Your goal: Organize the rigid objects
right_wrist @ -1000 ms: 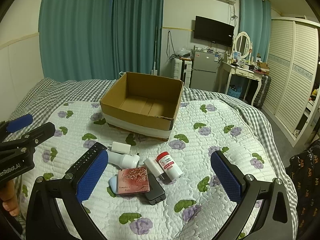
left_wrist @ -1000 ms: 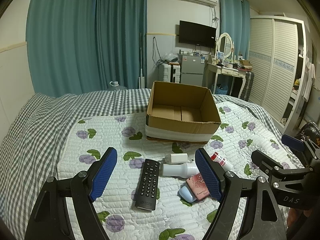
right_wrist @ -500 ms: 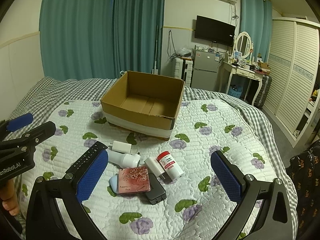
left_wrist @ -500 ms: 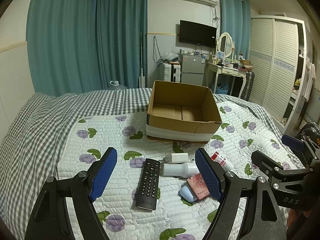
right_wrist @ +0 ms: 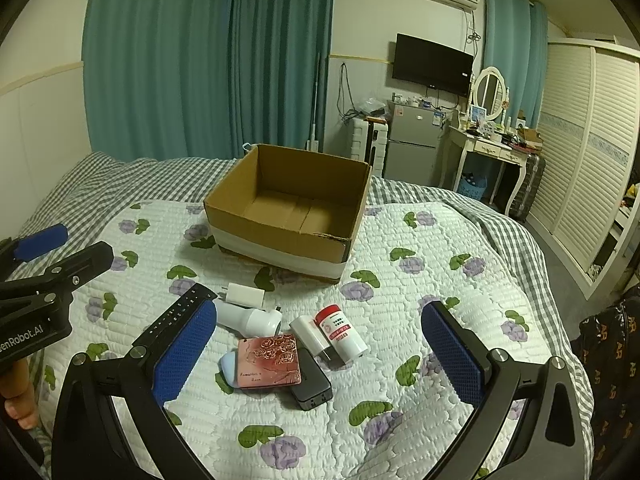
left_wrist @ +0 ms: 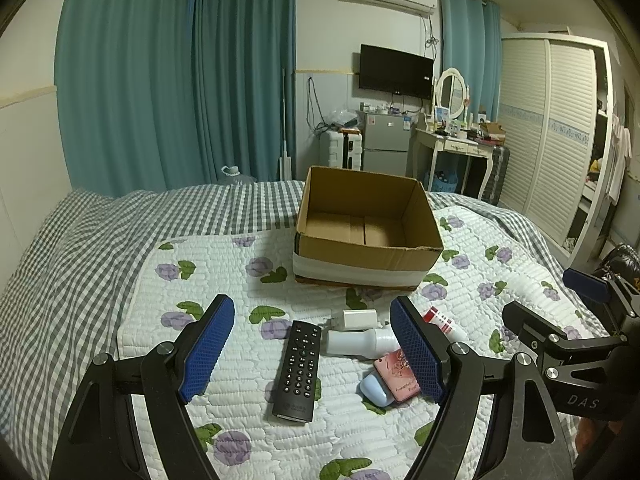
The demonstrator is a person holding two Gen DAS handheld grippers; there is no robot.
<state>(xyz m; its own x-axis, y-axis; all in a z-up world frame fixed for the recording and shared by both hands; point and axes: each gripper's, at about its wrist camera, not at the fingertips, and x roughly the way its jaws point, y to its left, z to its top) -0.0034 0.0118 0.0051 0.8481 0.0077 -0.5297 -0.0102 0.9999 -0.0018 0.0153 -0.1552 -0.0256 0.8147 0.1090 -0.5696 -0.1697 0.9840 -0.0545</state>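
Both: left claw (left_wrist: 312,344), right claw (right_wrist: 320,356) released above clutter; box (right_wrist: 280,236) beyond.

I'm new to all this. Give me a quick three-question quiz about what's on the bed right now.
1. True or false: the cardboard box already holds an item.
2. Which lies under the pink rose case: A) black remote, B) dark flat device, C) white charger?
3. Fill in: both the left tongs and the right tongs are ____.

Key: 1 false; 2 B; 3 open.
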